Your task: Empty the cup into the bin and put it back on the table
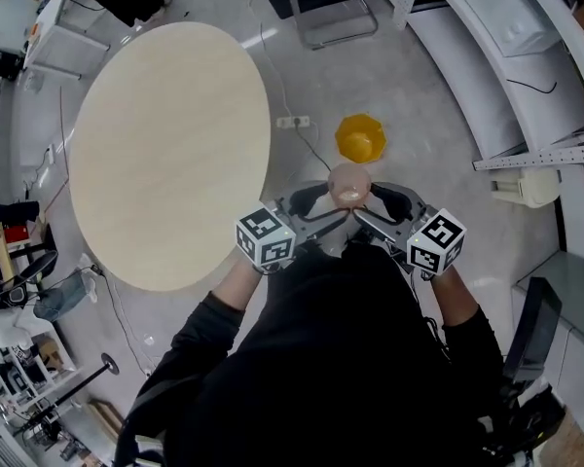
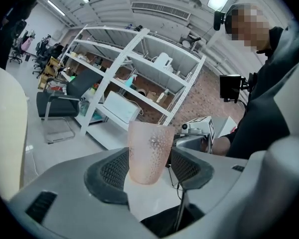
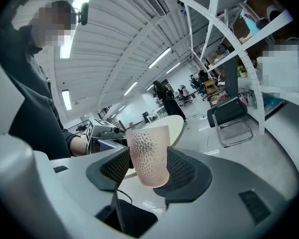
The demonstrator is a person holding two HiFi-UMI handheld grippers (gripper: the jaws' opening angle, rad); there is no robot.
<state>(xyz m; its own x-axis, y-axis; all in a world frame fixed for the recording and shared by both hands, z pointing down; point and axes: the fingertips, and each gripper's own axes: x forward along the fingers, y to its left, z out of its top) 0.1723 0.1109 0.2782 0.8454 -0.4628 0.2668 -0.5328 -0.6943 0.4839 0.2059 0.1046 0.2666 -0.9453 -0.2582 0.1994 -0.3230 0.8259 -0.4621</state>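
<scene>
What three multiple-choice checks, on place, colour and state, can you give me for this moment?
1. Where is the cup? A on the table; B held off the table between the left tool and right tool; C inside the bin.
2. What colour is the bin? A blue; B yellow; C black.
3. How is the cup oriented? A upright; B upside down; C on its side.
Answers: 1 B, both tools' jaws close on it in their own views; 2 B, the head view shows a yellow bin on the floor; 3 A, its mouth faces up.
</scene>
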